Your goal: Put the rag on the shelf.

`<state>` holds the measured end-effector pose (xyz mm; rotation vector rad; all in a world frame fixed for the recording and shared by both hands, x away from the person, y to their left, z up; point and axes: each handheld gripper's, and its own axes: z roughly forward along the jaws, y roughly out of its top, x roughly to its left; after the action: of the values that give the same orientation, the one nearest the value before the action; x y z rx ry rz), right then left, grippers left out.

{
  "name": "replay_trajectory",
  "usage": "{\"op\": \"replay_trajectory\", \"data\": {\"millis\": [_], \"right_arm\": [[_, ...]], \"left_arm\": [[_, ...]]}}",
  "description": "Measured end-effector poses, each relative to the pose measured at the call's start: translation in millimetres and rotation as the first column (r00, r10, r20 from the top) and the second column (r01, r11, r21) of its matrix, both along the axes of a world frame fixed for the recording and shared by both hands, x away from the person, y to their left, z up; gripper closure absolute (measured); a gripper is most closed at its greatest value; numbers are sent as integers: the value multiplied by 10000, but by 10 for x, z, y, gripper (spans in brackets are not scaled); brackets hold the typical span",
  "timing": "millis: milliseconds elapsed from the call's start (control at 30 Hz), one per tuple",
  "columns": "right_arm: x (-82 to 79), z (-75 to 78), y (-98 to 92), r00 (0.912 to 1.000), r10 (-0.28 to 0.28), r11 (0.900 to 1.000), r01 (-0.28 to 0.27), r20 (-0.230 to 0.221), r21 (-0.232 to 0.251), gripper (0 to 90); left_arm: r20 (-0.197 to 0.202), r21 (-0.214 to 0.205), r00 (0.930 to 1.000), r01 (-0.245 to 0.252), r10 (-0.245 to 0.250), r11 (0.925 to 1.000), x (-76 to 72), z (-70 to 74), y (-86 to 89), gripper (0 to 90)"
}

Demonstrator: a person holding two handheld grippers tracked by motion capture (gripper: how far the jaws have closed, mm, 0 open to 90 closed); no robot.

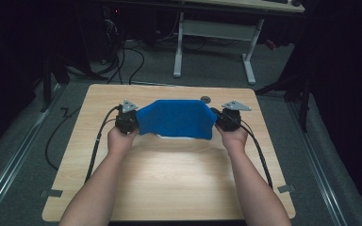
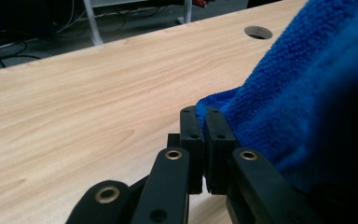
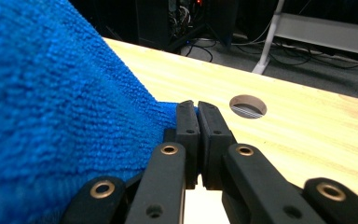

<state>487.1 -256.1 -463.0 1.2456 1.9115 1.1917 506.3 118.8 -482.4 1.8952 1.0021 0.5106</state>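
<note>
Because I have one end of the blue cloth (image 1: 176, 117) nipped in each tool, it hangs stretched between my two hands above the far half of the tabletop (image 1: 169, 188), its top edge sagging only slightly and its lower edge hanging at, or just above, the wood; I cannot tell whether it touches. I judge that I hold it spread this way so it stays flat and square, ready to be laid down or folded without bunching.

My left gripper (image 2: 200, 114) has its jaws pressed together, with a corner of the cloth caught between their tips. From there the terry fabric rises up and away to the right in the left gripper view, toward my other hand. My right gripper (image 3: 197, 108) is likewise clamped tight on the opposite corner; in the right gripper view only a thin sliver of blue shows at the jaw tips, and the bulk of the cloth billows off to the left.

So the cloth lies between the two tools, gripped at its upper corners, not along its sides. A round cable hole (image 1: 205, 99) in the tabletop sits just beyond the cloth, toward the far edge and a little to the right.

A pale patch (image 1: 174, 137) shows under the lower edge; what it is I cannot tell.
</note>
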Motion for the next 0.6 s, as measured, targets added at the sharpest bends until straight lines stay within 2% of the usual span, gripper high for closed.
{"op": "replay_trajectory", "data": {"millis": [167, 233, 600], "right_arm": [[-17, -83, -11, 10000, -9, 10000, 10, -90, 29, 883], [-26, -147, -18, 9996, -42, 10000, 42, -288, -4, 883], [-39, -186, -6, 9992, -34, 10000, 31, -404, -77, 881]], "left_arm": [[-112, 35, 9999, 48, -47, 10000, -29, -51, 6, 880], [-177, -1, 9998, 44, -44, 10000, -40, -76, 5, 879], [-332, -40, 9994, 28, -30, 10000, -72, -154, 36, 877]]}}
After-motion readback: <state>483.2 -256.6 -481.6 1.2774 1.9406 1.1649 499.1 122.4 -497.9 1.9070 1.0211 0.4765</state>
